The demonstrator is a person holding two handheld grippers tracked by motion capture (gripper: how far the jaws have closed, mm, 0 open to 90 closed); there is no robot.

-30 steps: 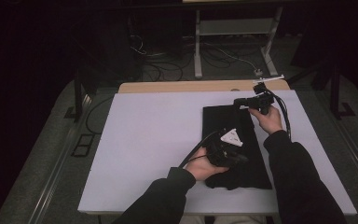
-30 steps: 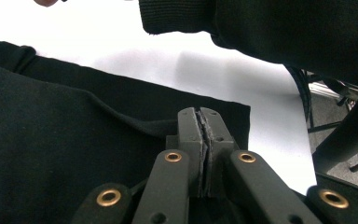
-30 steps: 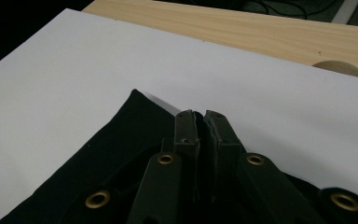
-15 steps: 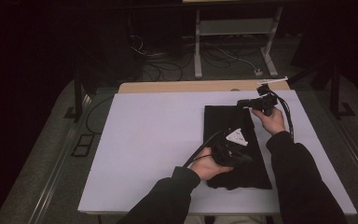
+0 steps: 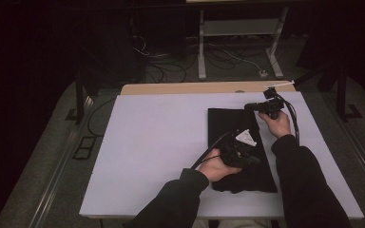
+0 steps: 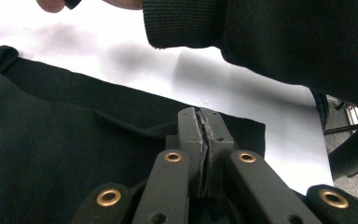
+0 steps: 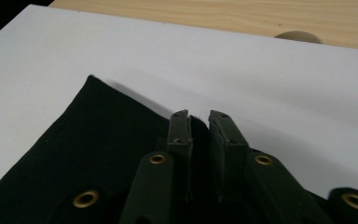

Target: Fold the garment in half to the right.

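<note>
A black cloth [image 5: 228, 124] lies flat on the right half of the white table [image 5: 161, 142]. My left gripper [image 5: 255, 160] rests low on the cloth's near right part. Its jaws are pressed together [image 6: 204, 116], and a crease of the cloth [image 6: 51, 154] runs into them. My right gripper [image 5: 250, 107] is at the cloth's far right corner and points left. Its jaws [image 7: 199, 116] have just been opening and stand a little apart. The dark cloth edge [image 7: 88, 140] lies in the gap, and the pads do not press on it.
A wooden strip [image 5: 195, 88] borders the table's far edge [image 7: 261, 18]. The right arm's dark sleeve [image 6: 284, 42] hangs over the table just beyond the left gripper. Cables and a metal frame [image 5: 237, 33] stand on the floor behind. Bare white table spreads to the left of the cloth.
Both hands stay almost where they were, and the cloth lies the same on the table.
</note>
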